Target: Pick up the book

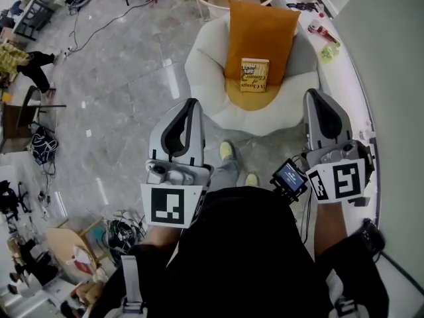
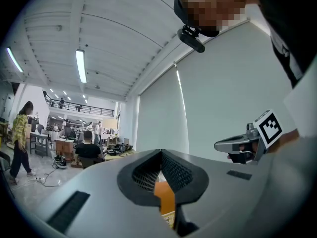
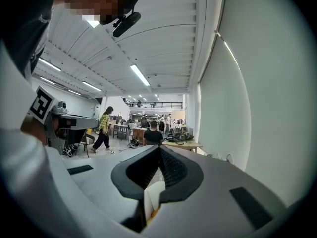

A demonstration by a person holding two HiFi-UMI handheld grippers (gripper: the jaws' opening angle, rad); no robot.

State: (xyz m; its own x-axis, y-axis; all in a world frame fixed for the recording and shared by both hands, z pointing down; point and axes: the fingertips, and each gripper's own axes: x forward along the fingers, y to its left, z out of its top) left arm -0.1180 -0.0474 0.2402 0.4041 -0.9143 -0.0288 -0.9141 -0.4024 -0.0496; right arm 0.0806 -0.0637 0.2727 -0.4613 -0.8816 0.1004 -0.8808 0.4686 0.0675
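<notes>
The book [image 1: 254, 75] leans on the orange cushion [image 1: 260, 32] in the white chair [image 1: 205, 71]. The left tongs [image 1: 193, 103] and right tongs [image 1: 311, 95] are both pressed together, well apart from the book.

The left grey plastic two-jaw gripper [image 1: 191, 106] and the right grey plastic two-jaw gripper [image 1: 311, 97] are held side by side, well apart, pointing forward and roughly level. Both jaw pairs are closed tip to tip and empty. Behind the jaws sit the left black-and-white marker cube [image 1: 167, 206] and the right black-and-white marker cube [image 1: 341, 181], with the left forearm [image 1: 158, 238] and the right forearm [image 1: 329, 225] running back to the torso.
</notes>
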